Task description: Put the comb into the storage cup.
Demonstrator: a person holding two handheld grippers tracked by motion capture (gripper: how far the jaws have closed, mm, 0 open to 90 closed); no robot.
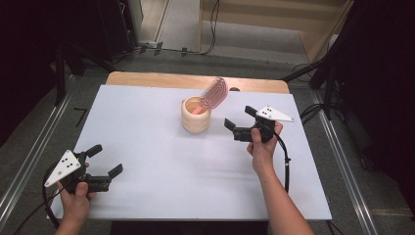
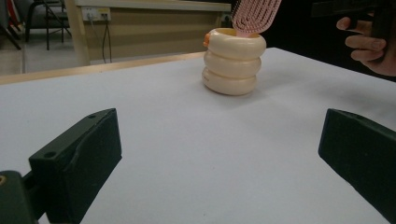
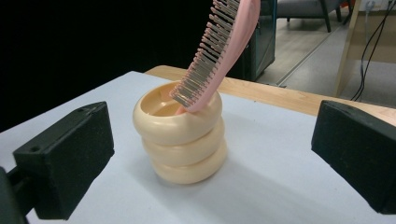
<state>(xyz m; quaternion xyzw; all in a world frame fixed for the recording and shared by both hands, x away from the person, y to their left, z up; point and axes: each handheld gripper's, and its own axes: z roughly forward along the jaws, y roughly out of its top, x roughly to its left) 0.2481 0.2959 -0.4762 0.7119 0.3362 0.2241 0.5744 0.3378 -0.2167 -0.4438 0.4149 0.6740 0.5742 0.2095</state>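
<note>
A cream ribbed cup (image 1: 195,115) (image 2: 231,63) (image 3: 181,135) stands upright near the middle back of the white table (image 1: 156,147). A pink hairbrush (image 1: 214,94) (image 2: 256,15) (image 3: 219,46) stands in it, handle down, head leaning out to the right. My right gripper (image 1: 239,122) (image 3: 205,163) is open a short way right of the cup, jaws pointing at it and holding nothing. My left gripper (image 1: 105,161) (image 2: 219,158) is open near the front left corner, low over the table, far from the cup, with nothing between its jaws.
A bare wooden strip (image 1: 147,78) runs along the table's far edge. Black stands and cables (image 1: 318,73) crowd the floor on both sides. Each gripper trails a cable (image 1: 286,166) toward the front edge.
</note>
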